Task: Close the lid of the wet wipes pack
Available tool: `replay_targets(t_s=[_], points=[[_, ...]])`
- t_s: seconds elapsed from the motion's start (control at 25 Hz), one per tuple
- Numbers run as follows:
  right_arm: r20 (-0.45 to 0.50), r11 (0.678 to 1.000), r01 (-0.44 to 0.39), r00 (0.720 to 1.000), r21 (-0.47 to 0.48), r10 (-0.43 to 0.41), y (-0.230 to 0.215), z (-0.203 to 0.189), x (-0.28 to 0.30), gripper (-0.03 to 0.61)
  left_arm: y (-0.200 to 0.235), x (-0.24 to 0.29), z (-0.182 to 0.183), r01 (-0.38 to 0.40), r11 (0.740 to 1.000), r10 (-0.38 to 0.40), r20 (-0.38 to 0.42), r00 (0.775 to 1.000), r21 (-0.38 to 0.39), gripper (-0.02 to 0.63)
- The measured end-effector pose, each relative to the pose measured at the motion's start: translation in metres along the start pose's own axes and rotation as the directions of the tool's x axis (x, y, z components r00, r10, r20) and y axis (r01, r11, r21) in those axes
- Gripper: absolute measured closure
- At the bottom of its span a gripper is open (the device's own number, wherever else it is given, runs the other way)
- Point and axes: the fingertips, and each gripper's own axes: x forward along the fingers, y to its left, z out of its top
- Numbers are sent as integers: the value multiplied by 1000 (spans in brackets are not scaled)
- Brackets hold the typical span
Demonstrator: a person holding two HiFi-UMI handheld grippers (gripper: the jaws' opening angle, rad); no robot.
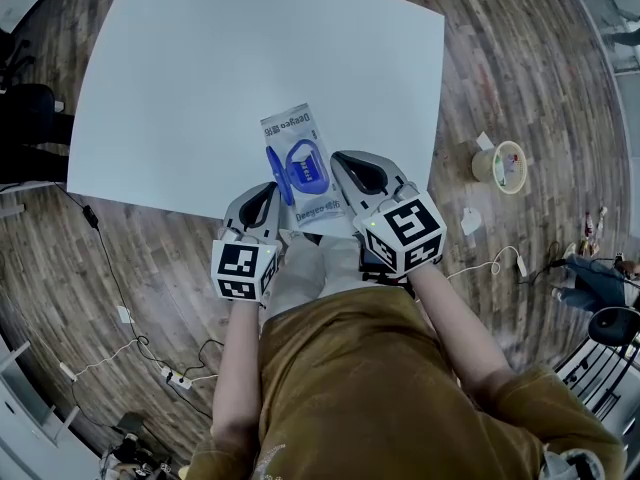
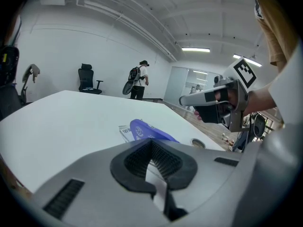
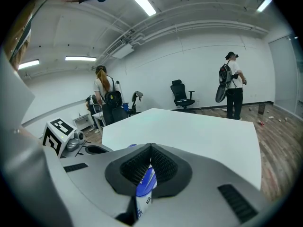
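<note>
The wet wipes pack [image 1: 300, 163] lies on the white table [image 1: 200, 88] near its front edge. Its blue lid [image 1: 276, 174] stands open, hinged up on the pack's left side. My left gripper [image 1: 268, 192] is shut and empty, with its tip right beside the raised lid. My right gripper [image 1: 350, 164] is shut too, just right of the pack and not touching it. In the left gripper view the blue lid [image 2: 146, 130] shows just beyond the closed left gripper [image 2: 151, 145]. In the right gripper view the pack [image 3: 145, 189] shows through the gap behind the closed right gripper [image 3: 150, 149].
The table's front edge [image 1: 190, 208] runs under my grippers. On the wooden floor to the right are a small bowl [image 1: 505, 165] and scraps of paper; cables and a power strip [image 1: 176, 377] lie at the left. People and an office chair [image 3: 182, 94] stand far off.
</note>
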Motion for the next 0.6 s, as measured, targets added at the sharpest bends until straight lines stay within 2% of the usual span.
replay_targets(t_s=[0.6], points=[[-2,1000,-17,1000,12,17,3,-1,1,572,-9,6,3,20,999,-20,-5,1000,32,617]])
